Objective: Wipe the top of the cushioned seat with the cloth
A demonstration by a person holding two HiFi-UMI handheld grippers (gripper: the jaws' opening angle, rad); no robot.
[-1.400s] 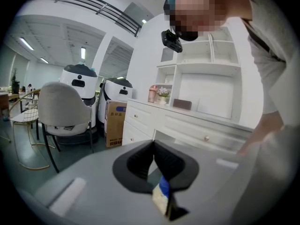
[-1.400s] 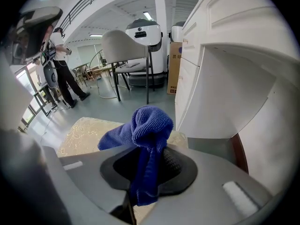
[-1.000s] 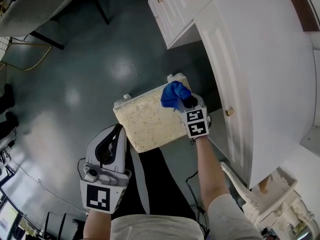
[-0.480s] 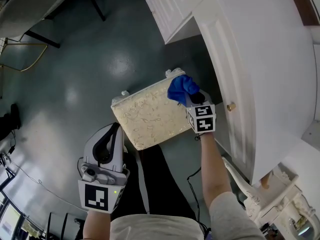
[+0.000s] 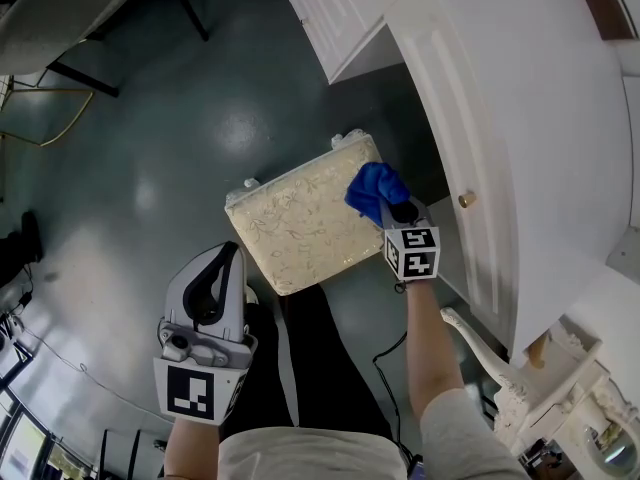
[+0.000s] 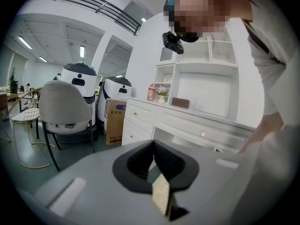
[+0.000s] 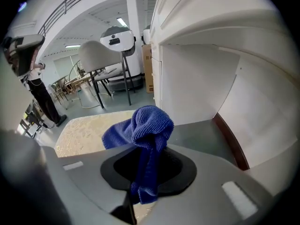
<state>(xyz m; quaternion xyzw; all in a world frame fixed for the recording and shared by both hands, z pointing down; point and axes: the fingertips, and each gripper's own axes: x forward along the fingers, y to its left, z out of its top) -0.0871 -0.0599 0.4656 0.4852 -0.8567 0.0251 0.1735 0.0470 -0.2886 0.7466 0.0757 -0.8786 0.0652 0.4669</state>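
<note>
1. Right gripper (image 5: 386, 206): squeezes the blue cloth (image 7: 146, 125) tight between its two jaws.
2. Cloth: sticks up past the jaw tips in a soft bunch, with one end hanging down between the jaws.
3. Same cloth, from the head view: lies over the right side of the seat (image 5: 298, 224), near the far corner, on the side next to the white desk (image 5: 520, 118). Hard to tell if touching the seat top or just above it.
4. Seat: has a cream top with a curly pattern and white bits at the far corners. Stands on the dark shiny floor (image 5: 150, 158), close to the desk.
5. Left gripper (image 5: 234, 263): jaws pressed together at the tips, with nothing held in them.
6. Held low by the near left corner of the seat, just beside it and well apart from the cloth.
7. Through the little gap below the left jaw tips, in the left gripper view: a bit of the cream seat top behind.
8. On the desk front, just to the right of the right gripper: a small gold knob (image 5: 467, 199).
9. Far off at the top left of the head view: a grey chair (image 5: 60, 8) with dark legs.
10. In the left gripper view, beside the white drawers: a brown box (image 6: 115, 121) on the floor.
</note>
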